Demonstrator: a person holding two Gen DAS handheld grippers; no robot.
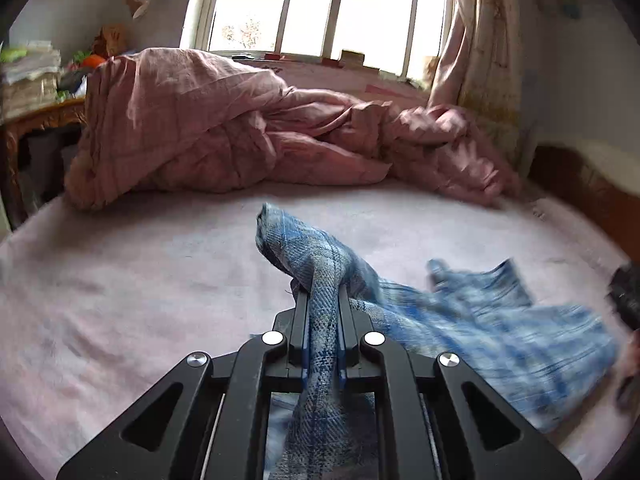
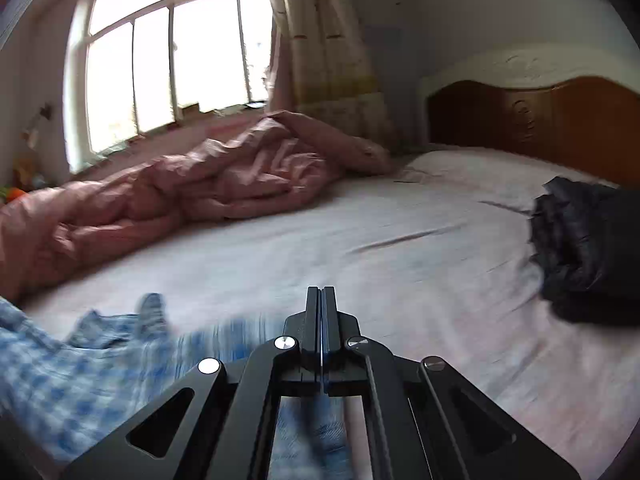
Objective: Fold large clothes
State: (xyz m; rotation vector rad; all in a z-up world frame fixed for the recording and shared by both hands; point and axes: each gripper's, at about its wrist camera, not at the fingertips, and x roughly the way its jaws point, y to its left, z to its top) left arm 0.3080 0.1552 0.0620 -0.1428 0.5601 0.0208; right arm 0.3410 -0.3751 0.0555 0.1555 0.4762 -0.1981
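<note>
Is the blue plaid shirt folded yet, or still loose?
Still loose. The blue plaid shirt trails crumpled across the bed sheet, one bunched part pinched in the left tongs.

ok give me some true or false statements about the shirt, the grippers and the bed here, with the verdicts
1. The left gripper has its jaws shut on the blue plaid shirt. True.
2. The right gripper has its jaws wide open. False: they are shut together, with no cloth visible between the tips.
3. The pink quilt is folded into a neat square. False: it lies bunched in a heap by the window.
4. A dark garment lies on the bed, to the right in the right wrist view. True.
5. The shirt lies flat and fully spread out. False: part of it is lifted up in the left gripper.
</note>
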